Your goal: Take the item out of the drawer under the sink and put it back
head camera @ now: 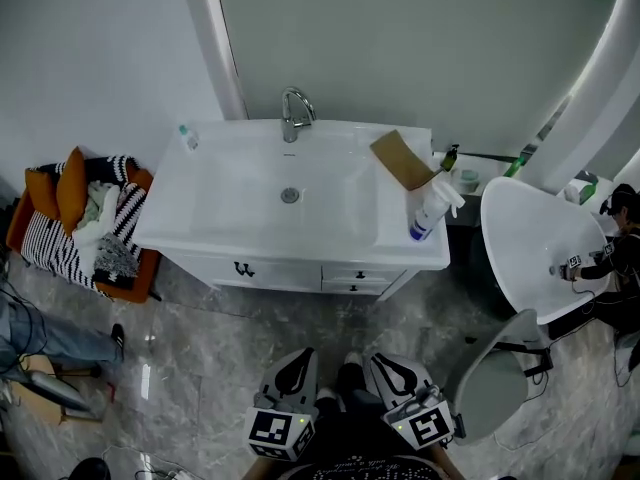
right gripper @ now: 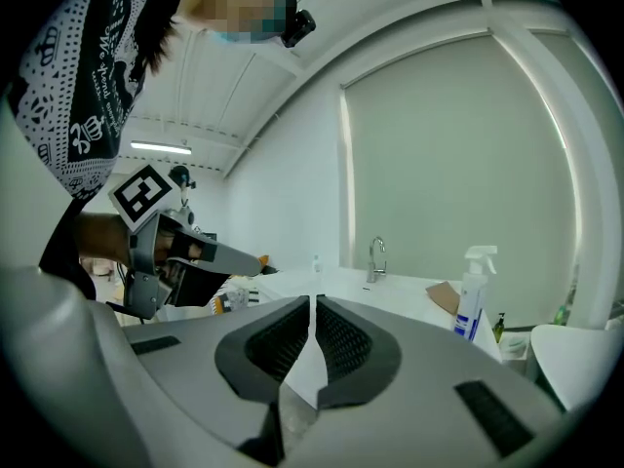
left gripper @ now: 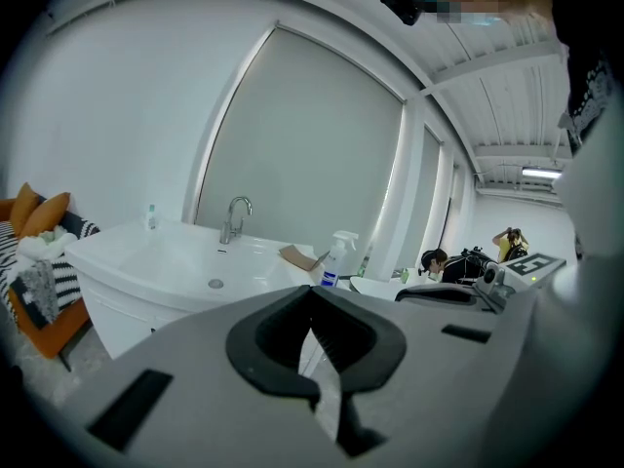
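Closed claw (right gripper: 314, 300) before white sink (right gripper: 393, 289)

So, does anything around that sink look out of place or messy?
A brown piece of cardboard lies on the right side of the sink top, beside the spray bottle, which is odd for a washstand. To the left, clothes are heaped loosely on an orange seat. Nothing looks spilled, and the drawers are shut.

This is a mock-up bathroom set inside a large hall. A white ceramic washbasin vanity (head camera: 200, 230) with a curved chrome tap (head camera: 294, 114) and small front drawers (head camera: 355, 274) stands on grey marble-look floor tiles (head camera: 220, 368) before a tall arched grey panel (head camera: 420, 48). Beyond it, the left gripper view shows an open white-beamed ceiling with a strip light (left gripper: 546, 173) and other people (left gripper: 434, 261).
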`<state>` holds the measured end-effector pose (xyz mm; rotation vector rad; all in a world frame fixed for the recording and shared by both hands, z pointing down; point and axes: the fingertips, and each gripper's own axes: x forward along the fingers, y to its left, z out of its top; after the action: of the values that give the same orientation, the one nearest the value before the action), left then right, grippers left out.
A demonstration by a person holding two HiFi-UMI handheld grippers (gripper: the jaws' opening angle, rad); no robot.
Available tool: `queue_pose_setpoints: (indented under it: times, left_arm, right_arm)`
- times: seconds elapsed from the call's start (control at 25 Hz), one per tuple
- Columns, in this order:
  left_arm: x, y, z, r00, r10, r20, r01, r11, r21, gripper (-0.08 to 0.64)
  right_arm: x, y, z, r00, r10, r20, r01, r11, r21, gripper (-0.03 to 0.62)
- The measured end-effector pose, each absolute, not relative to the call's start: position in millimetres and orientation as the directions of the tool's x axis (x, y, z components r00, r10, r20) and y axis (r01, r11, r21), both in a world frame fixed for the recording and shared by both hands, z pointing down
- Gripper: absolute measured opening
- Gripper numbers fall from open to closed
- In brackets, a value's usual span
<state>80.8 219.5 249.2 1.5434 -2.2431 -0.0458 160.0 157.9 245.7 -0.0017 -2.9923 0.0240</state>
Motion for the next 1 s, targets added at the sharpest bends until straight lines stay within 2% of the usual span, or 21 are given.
queue_pose_setpoints:
  times: [0.44, 1.0]
  left_arm:
    - [35, 156, 246, -0.341, -0.883, 0.321, -0.875, 0.423, 0.233, 0.000]
    - [19, 96, 252, -0.359, -0.875, 0.325, -0.861, 0.445, 0.245, 0.000]
  right_arm:
    - [127, 79, 256, -0.980, 0.004, 0.197, -0.004, 0.999, -0.039, 0.020]
    - [109, 21, 267, -0.975, 0.034, 0.221, 0.019, 0.998, -0.068, 0.020]
